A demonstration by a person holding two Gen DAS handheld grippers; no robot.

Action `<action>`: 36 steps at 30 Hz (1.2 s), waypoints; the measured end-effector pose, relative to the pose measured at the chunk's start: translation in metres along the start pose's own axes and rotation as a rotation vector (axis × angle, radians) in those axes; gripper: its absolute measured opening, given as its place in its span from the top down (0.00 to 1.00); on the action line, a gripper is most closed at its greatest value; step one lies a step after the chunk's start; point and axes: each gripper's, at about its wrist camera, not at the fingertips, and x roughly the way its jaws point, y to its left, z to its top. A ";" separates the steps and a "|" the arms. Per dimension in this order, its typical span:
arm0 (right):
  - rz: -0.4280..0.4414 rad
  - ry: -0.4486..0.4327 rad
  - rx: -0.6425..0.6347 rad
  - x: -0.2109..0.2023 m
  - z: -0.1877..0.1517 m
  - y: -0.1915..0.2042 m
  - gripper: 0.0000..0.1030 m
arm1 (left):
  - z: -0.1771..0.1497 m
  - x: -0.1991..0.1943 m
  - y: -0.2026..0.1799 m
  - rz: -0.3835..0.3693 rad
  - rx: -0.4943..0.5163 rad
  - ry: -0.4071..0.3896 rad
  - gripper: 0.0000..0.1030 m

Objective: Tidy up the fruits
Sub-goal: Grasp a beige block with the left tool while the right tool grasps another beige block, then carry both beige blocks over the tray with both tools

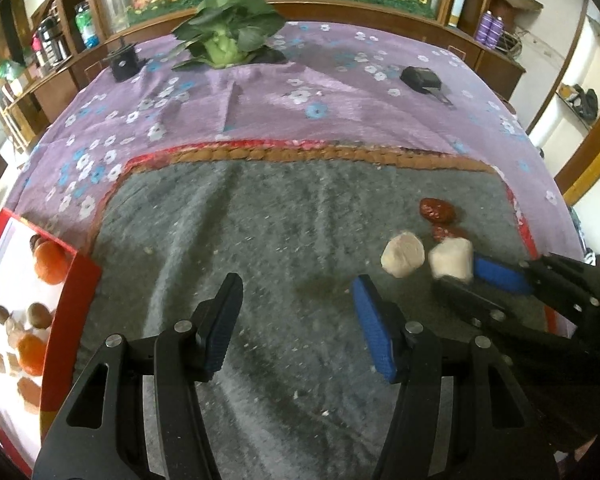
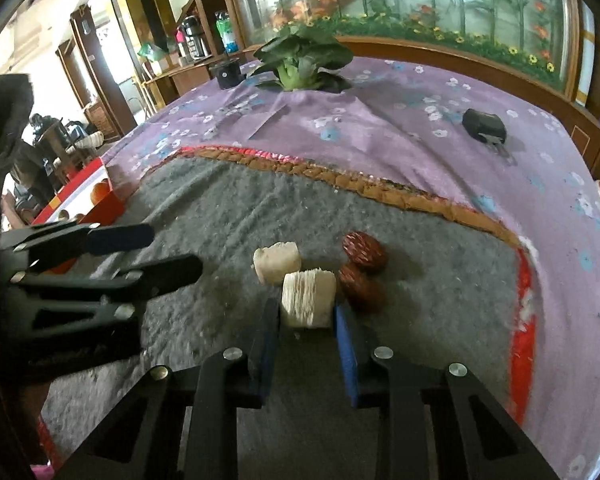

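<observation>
Left hand-held gripper jaws wide apart; right hand-held gripper narrower, parted.

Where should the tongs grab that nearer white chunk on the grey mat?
Across its two flat sides, coming in low from the near edge of the grey mat. The nearer white chunk is blocky and already sits between the right tongs; the date crowds its right side.

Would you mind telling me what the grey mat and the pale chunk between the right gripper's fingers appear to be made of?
The grey mat looks like felt or coarse wool: matte, fuzzy, rippled, flecked with lint. The pale cream chunk between the right gripper fingers looks fibrous, perhaps peeled sugarcane; its face shows fine parallel ridges, though that is uncertain.
</observation>
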 end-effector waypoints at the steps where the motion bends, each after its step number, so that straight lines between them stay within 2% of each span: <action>1: -0.008 -0.006 0.002 -0.006 -0.002 -0.002 0.74 | 0.001 0.001 -0.003 -0.009 0.008 0.002 0.44; 10: -0.004 0.004 0.058 -0.021 -0.017 -0.024 0.74 | 0.012 0.021 -0.040 -0.081 0.101 0.022 0.45; 12: -0.004 0.007 0.057 -0.020 -0.019 -0.023 0.74 | 0.013 0.026 -0.044 -0.123 0.114 0.030 0.45; 15: 0.005 0.012 0.057 -0.018 -0.019 -0.023 0.74 | 0.013 0.029 -0.048 -0.121 0.138 0.018 0.46; 19: 0.008 0.011 0.061 -0.017 -0.019 -0.023 0.74 | 0.012 0.028 -0.051 -0.132 0.164 0.007 0.54; 21: 0.007 0.012 0.066 -0.017 -0.019 -0.025 0.74 | 0.011 0.027 -0.053 -0.149 0.171 0.007 0.65; 22: 0.006 0.012 0.067 -0.017 -0.020 -0.025 0.74 | 0.011 0.026 -0.054 -0.175 0.175 0.014 0.77; 23: 0.006 0.014 0.069 -0.017 -0.020 -0.025 0.74 | 0.010 0.025 -0.056 -0.186 0.180 0.019 0.83; 26: 0.004 0.015 0.069 -0.018 -0.020 -0.025 0.74 | 0.009 0.026 -0.059 -0.195 0.191 0.018 0.86; 29: 0.006 0.015 0.069 -0.020 -0.021 -0.026 0.74 | 0.010 0.027 -0.052 -0.224 0.156 0.025 0.87; 36: 0.018 0.003 0.063 -0.025 -0.021 -0.020 0.74 | 0.007 0.012 -0.039 -0.198 0.132 -0.004 0.88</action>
